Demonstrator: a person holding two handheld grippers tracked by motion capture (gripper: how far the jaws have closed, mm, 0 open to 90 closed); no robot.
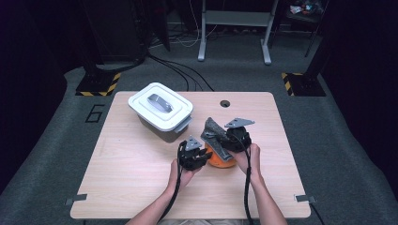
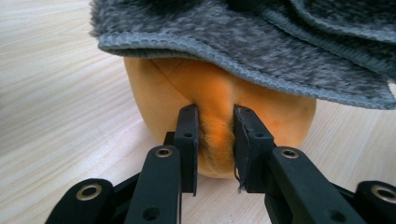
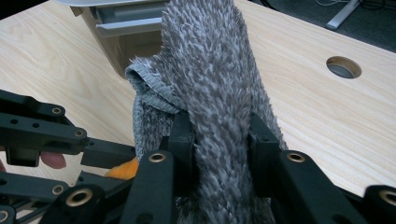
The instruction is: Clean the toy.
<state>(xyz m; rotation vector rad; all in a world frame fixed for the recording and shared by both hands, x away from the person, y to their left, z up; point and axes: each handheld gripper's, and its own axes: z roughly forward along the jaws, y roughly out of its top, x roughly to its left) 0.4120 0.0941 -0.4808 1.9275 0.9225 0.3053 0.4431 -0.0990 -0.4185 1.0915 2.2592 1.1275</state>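
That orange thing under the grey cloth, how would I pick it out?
Start at the wooden table and look at its near middle, where the two tongs meet. There the left tongs pinch a rounded orange plush object beneath a fuzzy grey cloth. It is the table's one bright thing.

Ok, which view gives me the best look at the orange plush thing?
The left gripper view: the orange plush sits close up, pinched between the left gripper fingers, with the grey cloth draped over its top. The high view shows a small patch under the cloth; the right gripper view shows just a sliver.
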